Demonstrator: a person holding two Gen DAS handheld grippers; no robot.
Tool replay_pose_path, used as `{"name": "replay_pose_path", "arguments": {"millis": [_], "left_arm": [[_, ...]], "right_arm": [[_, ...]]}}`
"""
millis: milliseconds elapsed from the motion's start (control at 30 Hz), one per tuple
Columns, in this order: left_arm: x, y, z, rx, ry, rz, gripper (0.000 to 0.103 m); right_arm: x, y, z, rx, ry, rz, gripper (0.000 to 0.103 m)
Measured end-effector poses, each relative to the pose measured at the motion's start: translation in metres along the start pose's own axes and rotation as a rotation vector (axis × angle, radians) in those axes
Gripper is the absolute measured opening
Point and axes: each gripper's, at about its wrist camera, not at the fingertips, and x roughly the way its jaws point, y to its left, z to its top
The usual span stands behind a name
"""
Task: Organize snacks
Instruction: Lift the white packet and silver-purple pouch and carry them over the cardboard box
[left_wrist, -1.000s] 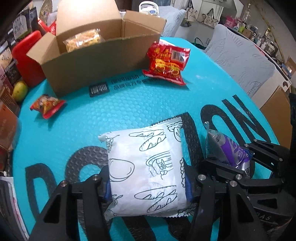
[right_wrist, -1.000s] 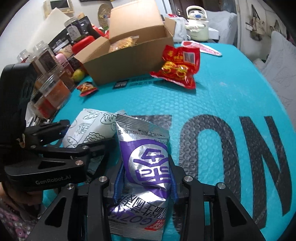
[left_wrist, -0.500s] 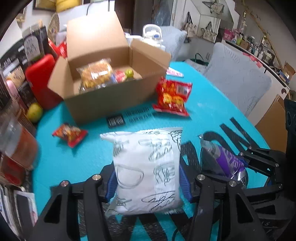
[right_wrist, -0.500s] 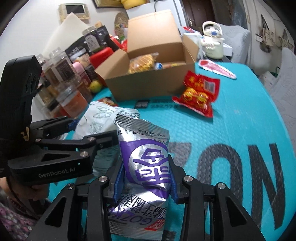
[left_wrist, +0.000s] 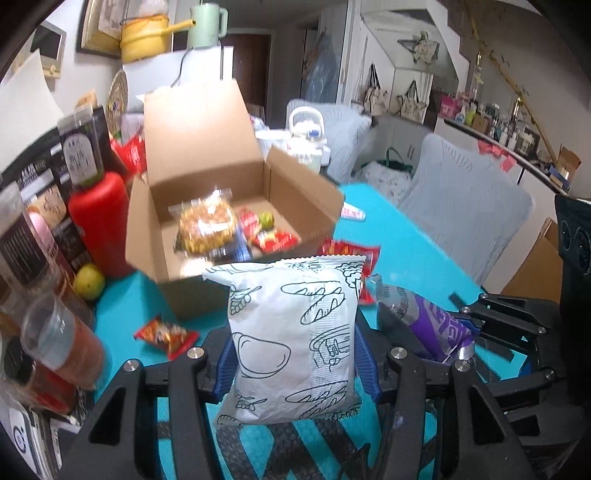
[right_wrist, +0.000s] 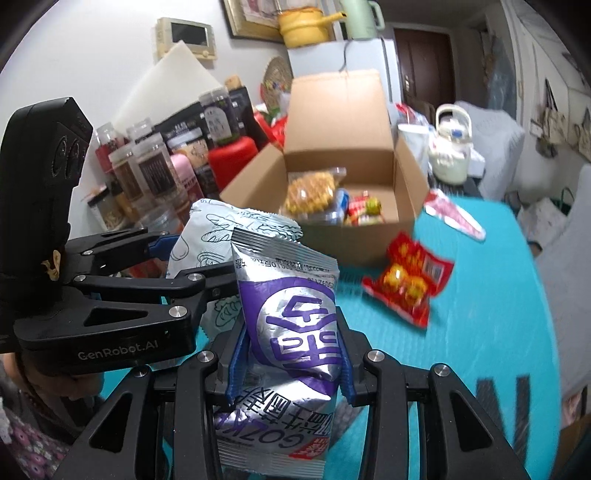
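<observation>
My left gripper (left_wrist: 295, 365) is shut on a white bread-print packet (left_wrist: 291, 339), held in the air above the teal table. My right gripper (right_wrist: 291, 365) is shut on a silver and purple snack bag (right_wrist: 291, 332), also lifted. Each gripper shows in the other's view: the right one with the purple bag (left_wrist: 436, 325), the left one with the white packet (right_wrist: 221, 236). The open cardboard box (left_wrist: 207, 236) ahead holds several snacks, also in the right wrist view (right_wrist: 369, 184). A red snack bag (right_wrist: 406, 284) lies on the table by the box.
A small red packet (left_wrist: 166, 334) lies left of the box. A red bottle (left_wrist: 99, 225), a yellow-green fruit (left_wrist: 88, 282) and jars (right_wrist: 147, 173) crowd the left edge. A white kettle (right_wrist: 450, 147) stands behind the box. A pink-white packet (right_wrist: 454, 218) lies far right.
Both grippers have risen from the table with their packets and moved toward the box, whose inside now shows.
</observation>
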Motion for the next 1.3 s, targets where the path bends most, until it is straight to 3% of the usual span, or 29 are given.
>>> {"name": "replay_pose_path", "arguments": {"millis": [567, 1033, 1300], "left_arm": [[-0.006, 0.021, 0.087, 0.015, -0.226, 0.022, 0.053], [0.045, 0.075, 0.149, -0.047, -0.286, 0.073, 0.053], [0.085, 0.111, 0.167, -0.084, -0.254, 0.136, 0.053]], "right_arm": [[0.005, -0.018, 0.089, -0.061, -0.175, -0.03, 0.04], [0.061, -0.04, 0.159, -0.097, -0.231, -0.042, 0.04], [0.102, -0.055, 0.183, -0.071, -0.219, -0.025, 0.04]]}}
